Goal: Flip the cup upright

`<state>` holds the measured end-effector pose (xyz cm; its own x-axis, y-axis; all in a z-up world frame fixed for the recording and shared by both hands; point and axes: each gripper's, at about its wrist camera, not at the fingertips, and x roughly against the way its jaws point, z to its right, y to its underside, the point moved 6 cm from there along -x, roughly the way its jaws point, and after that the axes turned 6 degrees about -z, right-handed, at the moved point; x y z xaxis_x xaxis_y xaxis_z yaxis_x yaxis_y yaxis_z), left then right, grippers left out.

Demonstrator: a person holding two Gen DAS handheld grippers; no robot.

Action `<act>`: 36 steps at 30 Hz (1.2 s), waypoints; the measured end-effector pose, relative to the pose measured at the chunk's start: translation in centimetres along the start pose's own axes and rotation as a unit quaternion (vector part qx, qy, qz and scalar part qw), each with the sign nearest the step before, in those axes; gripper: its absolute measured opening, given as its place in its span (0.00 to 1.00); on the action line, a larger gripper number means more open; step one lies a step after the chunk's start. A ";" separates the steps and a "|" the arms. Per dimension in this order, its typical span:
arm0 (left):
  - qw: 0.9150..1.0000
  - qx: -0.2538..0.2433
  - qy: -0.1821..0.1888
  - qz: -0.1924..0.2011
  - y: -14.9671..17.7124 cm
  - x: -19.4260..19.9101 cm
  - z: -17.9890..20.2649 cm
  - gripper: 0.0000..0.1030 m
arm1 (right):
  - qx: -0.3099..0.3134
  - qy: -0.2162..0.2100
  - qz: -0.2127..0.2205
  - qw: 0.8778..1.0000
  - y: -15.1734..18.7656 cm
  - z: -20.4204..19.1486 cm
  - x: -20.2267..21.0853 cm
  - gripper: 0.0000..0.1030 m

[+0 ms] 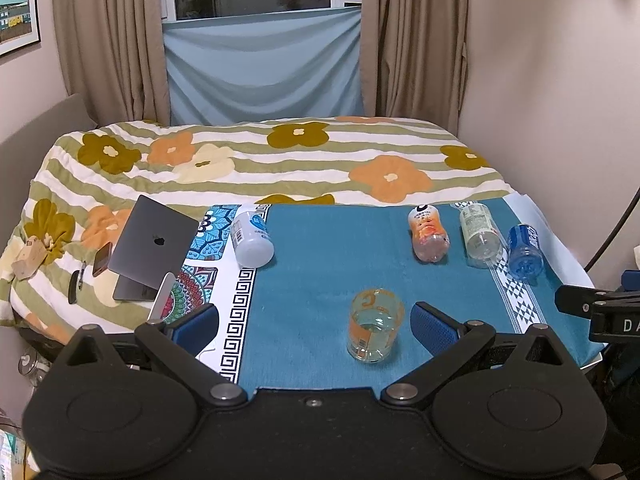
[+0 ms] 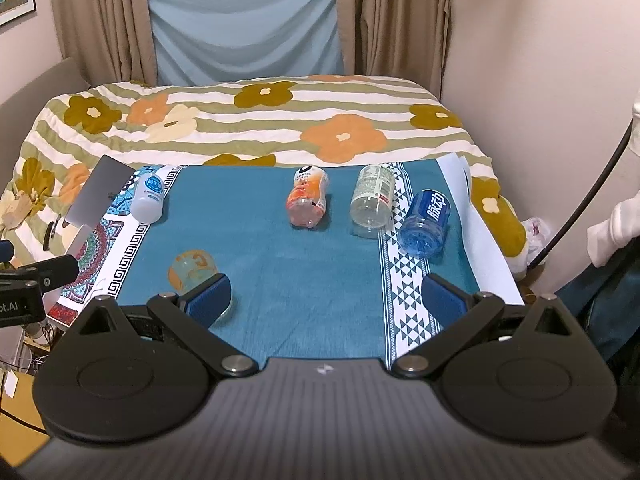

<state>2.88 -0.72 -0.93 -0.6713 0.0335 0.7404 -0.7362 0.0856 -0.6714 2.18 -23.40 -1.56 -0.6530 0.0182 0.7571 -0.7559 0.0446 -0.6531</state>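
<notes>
On teal cloth (image 1: 320,248), beside bed (image 1: 280,160)

teal cloth (image 1: 320,264), floral striped blanket (image 1: 280,160)

A teal cloth (image 1: 320,248) is spread over the near part of a bed, with a patterned mat (image 1: 204,280) at its left edge. Four bottles are laid on their sides along the far edge of the cloth: a white bottle (image 1: 252,236) at the left, an orange bottle (image 1: 427,233) right of centre, a clear bottle (image 1: 479,235) just beside it, and a blue bottle (image 1: 525,251) at the far right. A laptop (image 1: 154,240) is propped half open left of the mat, on a flowered blanket (image 1: 280,160). A phone (image 1: 102,259) is seen just left of the laptop. Curtains (image 1: 108,40) and a blue sheet (image 1: 264,72) are hung at the far wall.
</notes>
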 end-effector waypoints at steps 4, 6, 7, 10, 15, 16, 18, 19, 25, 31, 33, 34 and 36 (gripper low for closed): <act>1.000 0.000 -0.001 0.001 0.0 0.0 0.1 1.00 | -0.001 -0.001 0.000 1.000 0.0 0.0 0.0 1.00; 1.000 -0.001 -0.001 0.001 -0.1 0.0 0.1 1.00 | -0.001 -0.001 0.000 1.000 0.0 0.0 0.0 1.00; 1.000 -0.001 -0.001 0.001 -0.1 0.0 0.1 1.00 | -0.001 -0.001 0.000 1.000 0.0 0.0 0.0 1.00; 1.000 0.000 0.000 0.000 0.0 0.0 0.1 1.00 | -0.001 -0.001 0.000 1.000 0.0 0.0 0.0 1.00; 1.000 -0.002 0.000 0.000 0.1 0.1 0.2 1.00 | -0.001 -0.001 0.000 1.000 0.0 0.1 0.0 1.00; 1.000 -0.002 0.000 -0.001 0.2 0.2 0.2 1.00 | -0.001 -0.001 -0.001 1.000 0.0 0.1 0.0 1.00; 1.000 -0.003 0.000 -0.002 0.3 0.2 0.3 1.00 | 0.000 0.000 -0.001 1.000 0.1 0.0 0.0 1.00; 1.000 -0.003 0.000 -0.002 0.4 0.2 0.3 1.00 | 0.000 0.000 -0.002 1.000 0.2 -0.1 0.0 1.00; 1.000 -0.006 0.001 -0.005 0.6 0.2 0.5 1.00 | -0.001 0.002 -0.003 1.000 0.7 -0.2 0.1 1.00; 1.000 -0.007 0.000 -0.003 0.5 0.2 0.7 1.00 | -0.003 0.003 -0.001 1.000 0.8 0.3 0.2 1.00; 1.000 -0.008 -0.001 -0.002 0.5 0.3 0.8 1.00 | -0.004 0.004 -0.001 1.000 0.8 0.4 0.2 1.00; 1.000 -0.009 -0.001 -0.002 0.5 0.3 0.8 1.00 | -0.004 0.004 -0.001 1.000 0.8 0.4 0.3 1.00; 1.000 -0.009 -0.001 0.000 0.5 0.4 0.8 1.00 | -0.004 0.005 -0.001 1.000 0.7 0.4 0.3 1.00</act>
<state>2.20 -1.45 -1.02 -0.6711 0.0306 0.7407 -0.7349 0.1043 -0.6702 1.42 -23.73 -1.81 -0.6518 0.0274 0.7579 -0.7562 0.0530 -0.6522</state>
